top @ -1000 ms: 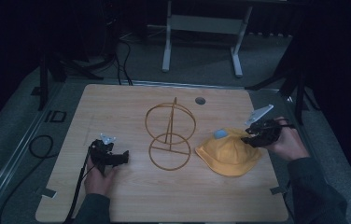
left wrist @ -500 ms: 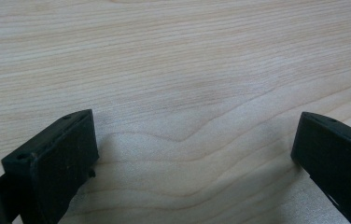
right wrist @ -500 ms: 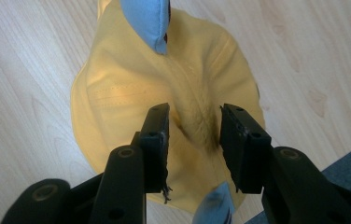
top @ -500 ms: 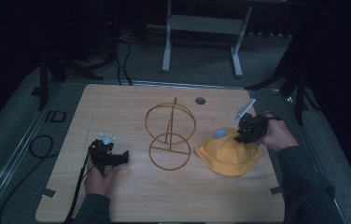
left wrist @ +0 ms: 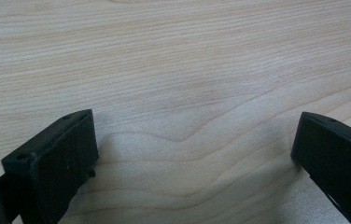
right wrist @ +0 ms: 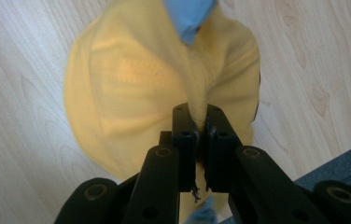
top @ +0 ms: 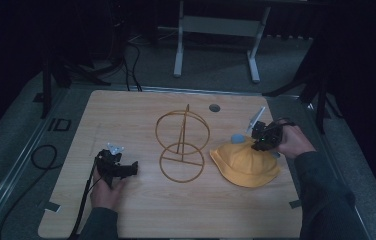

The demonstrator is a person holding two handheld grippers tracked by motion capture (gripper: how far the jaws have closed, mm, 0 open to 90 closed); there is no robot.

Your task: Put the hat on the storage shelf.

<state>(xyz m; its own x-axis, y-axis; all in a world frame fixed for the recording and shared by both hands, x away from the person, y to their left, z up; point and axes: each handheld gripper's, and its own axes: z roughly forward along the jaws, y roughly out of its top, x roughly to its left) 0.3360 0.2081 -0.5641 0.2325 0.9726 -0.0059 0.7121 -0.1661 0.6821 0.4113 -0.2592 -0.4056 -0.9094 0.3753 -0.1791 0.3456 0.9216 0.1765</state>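
Note:
A yellow cloth hat [top: 243,165] lies on the right of the wooden table [top: 126,115], with a blue patch [top: 237,138] at its far edge. My right gripper [top: 256,142] sits on the hat's far side. Its jaws have just been closing, and in the right gripper view my right gripper [right wrist: 198,114] pinches a raised fold of the yellow hat [right wrist: 131,84] below the blue patch [right wrist: 190,14]. A gold wire stand [top: 182,145] with two rings rises at the table's middle. Left of it, my left gripper [top: 131,169] rests low, my left gripper [left wrist: 197,140] open over bare wood.
A round grommet hole [top: 214,107] sits near the table's far edge. A grey metal frame [top: 216,25] stands on the floor behind the table. A black cable loop [top: 41,155] lies on the floor at the left.
My right gripper has moved left and slightly down onto the hat and shut on its fabric. The left gripper has stayed where it was.

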